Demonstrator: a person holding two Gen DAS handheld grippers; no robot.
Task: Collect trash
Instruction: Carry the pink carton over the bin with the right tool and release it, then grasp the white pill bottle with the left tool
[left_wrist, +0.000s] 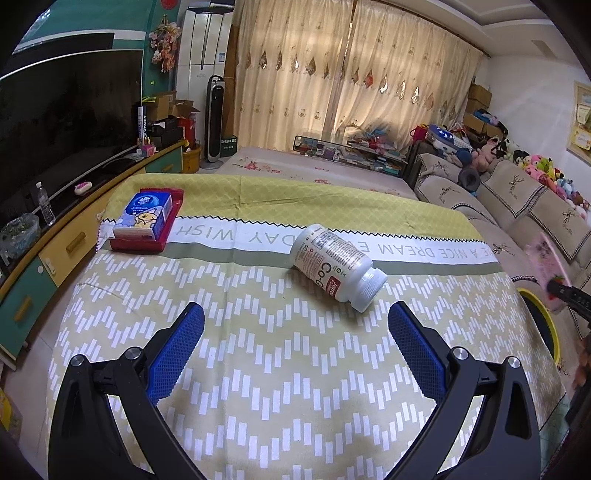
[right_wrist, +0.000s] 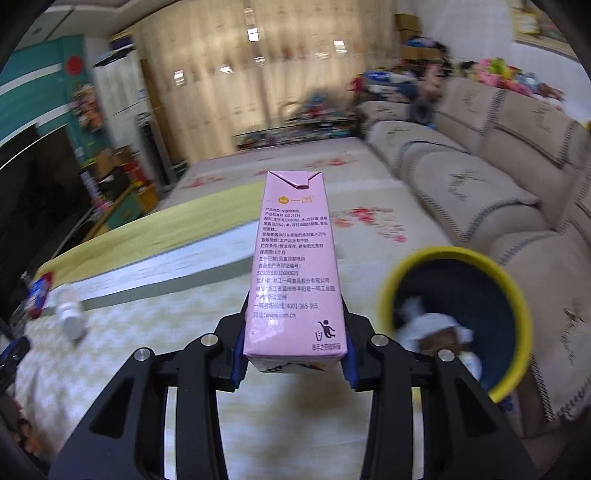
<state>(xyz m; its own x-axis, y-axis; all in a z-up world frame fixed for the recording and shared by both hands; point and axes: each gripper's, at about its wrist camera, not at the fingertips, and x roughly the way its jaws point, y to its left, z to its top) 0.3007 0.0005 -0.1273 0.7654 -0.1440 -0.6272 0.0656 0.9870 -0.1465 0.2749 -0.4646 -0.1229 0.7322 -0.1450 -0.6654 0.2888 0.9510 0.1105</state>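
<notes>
A white pill bottle (left_wrist: 338, 267) lies on its side on the green patterned tablecloth (left_wrist: 258, 369), just ahead of my left gripper (left_wrist: 295, 325), which is open and empty above the cloth. My right gripper (right_wrist: 293, 332) is shut on a pink milk carton (right_wrist: 293, 266), held in the air left of a yellow-rimmed bin (right_wrist: 458, 317) that holds crumpled white paper. The carton (left_wrist: 546, 266) and the bin's rim (left_wrist: 543, 317) also show at the right edge of the left wrist view. The bottle (right_wrist: 70, 317) shows blurred at the left of the right wrist view.
A blue tissue pack in a red tray (left_wrist: 146, 221) sits at the table's far left. A beige sofa (right_wrist: 498, 192) runs along the right. A TV cabinet (left_wrist: 55, 251) runs along the left. A floral mat (left_wrist: 314, 166) lies beyond the table.
</notes>
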